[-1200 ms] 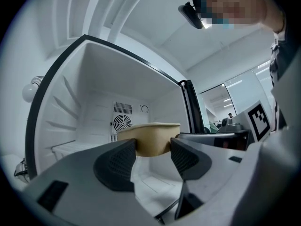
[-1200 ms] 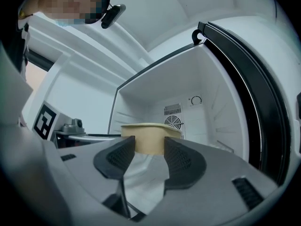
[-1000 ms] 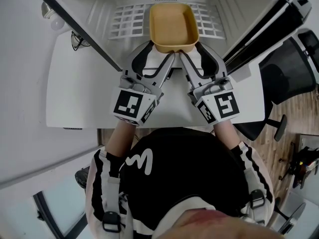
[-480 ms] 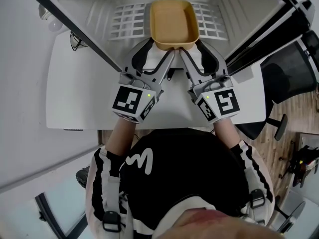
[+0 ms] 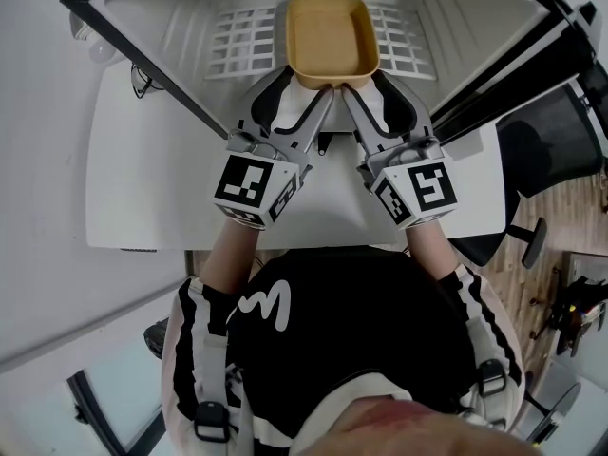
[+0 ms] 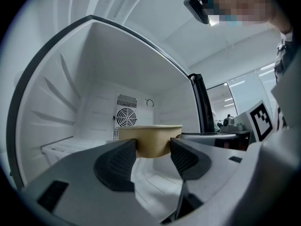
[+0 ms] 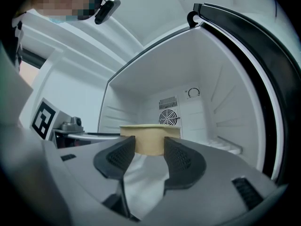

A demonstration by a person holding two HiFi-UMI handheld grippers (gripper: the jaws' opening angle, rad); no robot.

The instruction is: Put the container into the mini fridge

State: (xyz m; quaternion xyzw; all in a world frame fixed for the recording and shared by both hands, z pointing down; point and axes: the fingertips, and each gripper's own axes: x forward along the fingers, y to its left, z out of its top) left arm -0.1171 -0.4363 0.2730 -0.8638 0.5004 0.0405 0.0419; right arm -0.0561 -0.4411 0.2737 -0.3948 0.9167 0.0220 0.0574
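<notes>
Two grippers share one load. Head view: left gripper [image 5: 309, 100] and right gripper [image 5: 364, 95] each pinch the near end of the tan container [image 5: 332, 32], holding it level over the fridge [image 5: 180, 22] shelf [image 5: 237, 38]. Left gripper view: jaws narrowed on the container's wall. Right gripper view: same clamp, likely for balance.

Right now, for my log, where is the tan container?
Head view, top centre: the tan container is inside the open mini fridge, over its wire shelf, held by the left gripper and right gripper.
</notes>
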